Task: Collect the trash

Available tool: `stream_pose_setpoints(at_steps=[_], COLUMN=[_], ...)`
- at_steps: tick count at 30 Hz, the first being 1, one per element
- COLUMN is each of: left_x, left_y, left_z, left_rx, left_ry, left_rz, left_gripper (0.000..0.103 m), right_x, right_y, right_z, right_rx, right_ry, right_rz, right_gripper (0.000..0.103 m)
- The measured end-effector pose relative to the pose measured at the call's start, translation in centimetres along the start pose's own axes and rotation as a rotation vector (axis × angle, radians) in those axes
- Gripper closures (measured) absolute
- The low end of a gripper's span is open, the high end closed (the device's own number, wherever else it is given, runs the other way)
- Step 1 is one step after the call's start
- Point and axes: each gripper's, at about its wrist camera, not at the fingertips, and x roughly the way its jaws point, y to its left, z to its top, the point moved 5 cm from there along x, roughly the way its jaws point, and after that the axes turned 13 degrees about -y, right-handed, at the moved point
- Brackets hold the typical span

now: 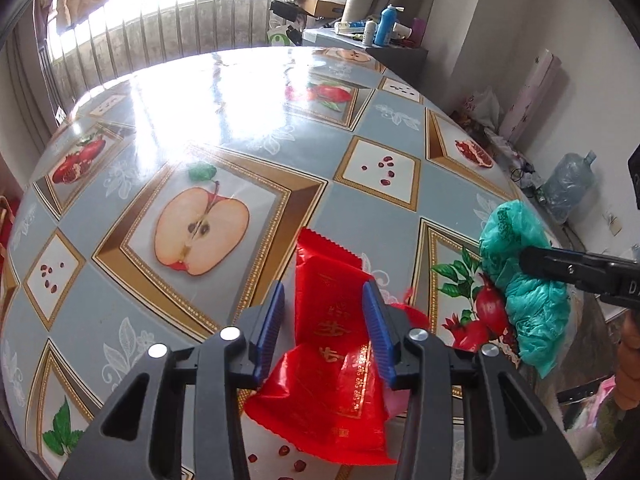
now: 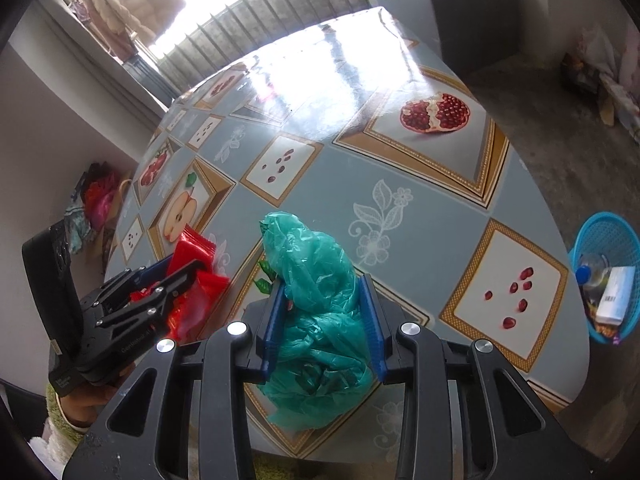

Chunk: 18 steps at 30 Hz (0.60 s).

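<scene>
Red wrapper (image 1: pixel 332 320) seemingly clamped by left gripper (image 1: pixel 324 300).

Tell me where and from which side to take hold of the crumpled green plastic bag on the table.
Grip the green plastic bag across its bunched middle, coming down from above at the near table edge. It lies in a soft, crumpled heap, long away from that edge, so its narrow width fits between the pads. The right tool already straddles it this way.
</scene>
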Motion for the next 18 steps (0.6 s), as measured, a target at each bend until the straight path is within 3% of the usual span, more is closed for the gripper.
stream_pose_setpoints(at_steps=[8, 18], left_x=[0.2, -0.5], left_y=[-1.0, -1.6], left_z=[-0.2, 0.0], left_rx=[0.031, 0.085], left_ry=[-0.003, -0.042], left_rz=[0.013, 0.038], left_gripper=[0.088, 0.096], right_x=[-0.1, -0.1], right_y=[0.0, -0.1], right_z=[-0.1, 0.0], right_rx=[-0.001, 0.003], right_ry=[-0.004, -0.007], right_rz=[0.001, 0.002], right_gripper=[0.07, 0.071])
